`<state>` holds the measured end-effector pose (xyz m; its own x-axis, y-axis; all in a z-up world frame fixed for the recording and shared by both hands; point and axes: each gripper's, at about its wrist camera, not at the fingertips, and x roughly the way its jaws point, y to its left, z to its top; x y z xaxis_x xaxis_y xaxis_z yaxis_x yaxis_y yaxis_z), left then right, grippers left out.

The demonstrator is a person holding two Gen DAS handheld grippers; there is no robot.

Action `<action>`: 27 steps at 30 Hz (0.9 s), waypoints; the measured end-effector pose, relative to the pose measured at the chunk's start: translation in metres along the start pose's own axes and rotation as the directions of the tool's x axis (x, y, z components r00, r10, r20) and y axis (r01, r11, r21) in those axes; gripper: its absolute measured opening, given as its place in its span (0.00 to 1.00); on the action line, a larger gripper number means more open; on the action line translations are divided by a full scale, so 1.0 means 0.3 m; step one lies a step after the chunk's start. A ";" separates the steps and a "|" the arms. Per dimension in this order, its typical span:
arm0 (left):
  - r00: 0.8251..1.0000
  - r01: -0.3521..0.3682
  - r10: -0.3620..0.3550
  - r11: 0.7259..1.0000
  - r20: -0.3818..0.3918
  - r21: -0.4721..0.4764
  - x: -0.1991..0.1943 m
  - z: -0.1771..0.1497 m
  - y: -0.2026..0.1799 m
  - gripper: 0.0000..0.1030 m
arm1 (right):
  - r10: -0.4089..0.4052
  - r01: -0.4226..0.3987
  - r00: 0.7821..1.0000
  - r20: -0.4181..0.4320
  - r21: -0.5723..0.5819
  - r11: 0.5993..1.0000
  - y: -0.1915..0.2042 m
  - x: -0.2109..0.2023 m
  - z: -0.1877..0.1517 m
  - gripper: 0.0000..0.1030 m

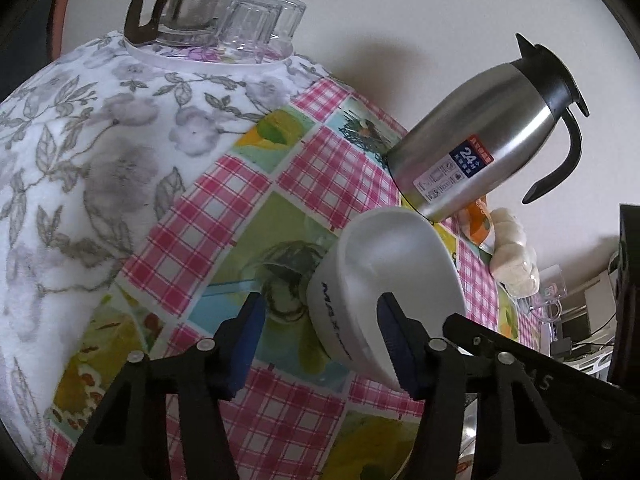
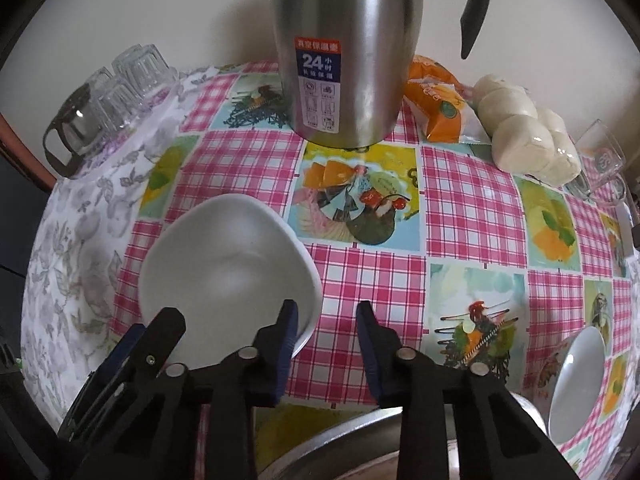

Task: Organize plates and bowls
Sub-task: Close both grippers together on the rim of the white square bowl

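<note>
Two grippers work over a table covered by a pink checked cloth [image 2: 472, 200] with picture squares. Left gripper [image 1: 320, 332]: jaws about half open, straddling the near wall of a white bowl [image 1: 392, 272]; its right pad [image 1: 394, 332] lies inside the bowl against the wall, its left pad [image 1: 248, 332] stands outside, clear of the bowl, so nothing is clamped. Right gripper [image 2: 326, 344]: jaws narrow but parted, with only bare cloth between them; its left pad [image 2: 288, 332] sits at the near right rim of the same white bowl [image 2: 228, 264], and whether it touches I cannot tell. In the right wrist view the bowl sits near left on the cloth. A second white bowl [image 2: 576, 384] lies at the near right edge, tilted on its side. A steel thermos jug [image 2: 344, 52] stands far centre, beside an orange packet [image 2: 440, 108] and a bag of white buns [image 2: 528, 136]. A glass coffee pot [image 1: 180, 4] and upturned glasses [image 1: 260, 16] stand far left on a grey floral cloth [image 1: 80, 160].
</note>
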<state>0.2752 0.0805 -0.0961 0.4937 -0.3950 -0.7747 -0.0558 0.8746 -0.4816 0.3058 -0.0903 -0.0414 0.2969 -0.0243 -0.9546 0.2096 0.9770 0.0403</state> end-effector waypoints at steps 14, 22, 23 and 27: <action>0.999 0.036 -0.036 0.999 -0.029 -0.027 0.068 -0.011 -0.007 0.36 | 0.009 -0.010 1.000 -0.026 -0.036 0.999 0.029 0.052 0.012 0.14; 0.998 0.057 -0.058 0.998 -0.030 -0.030 0.065 -0.014 -0.002 0.31 | 0.011 -0.012 0.999 -0.033 -0.033 0.999 0.028 0.052 0.007 0.14; 0.998 0.059 -0.060 0.998 -0.030 -0.030 0.062 -0.014 0.001 0.30 | 0.014 -0.015 0.999 -0.033 -0.032 0.999 0.028 0.050 0.006 0.14; 0.998 0.064 -0.065 0.997 -0.027 -0.032 0.043 -0.016 0.013 0.29 | 0.021 -0.022 0.999 -0.031 -0.035 0.999 0.036 0.034 -0.002 0.14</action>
<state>0.2772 0.0774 -0.1100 0.4730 -0.4585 -0.7524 -0.0518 0.8380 -0.5433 0.3105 -0.0800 -0.0509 0.2718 0.0023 -0.9623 0.1701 0.9841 0.0504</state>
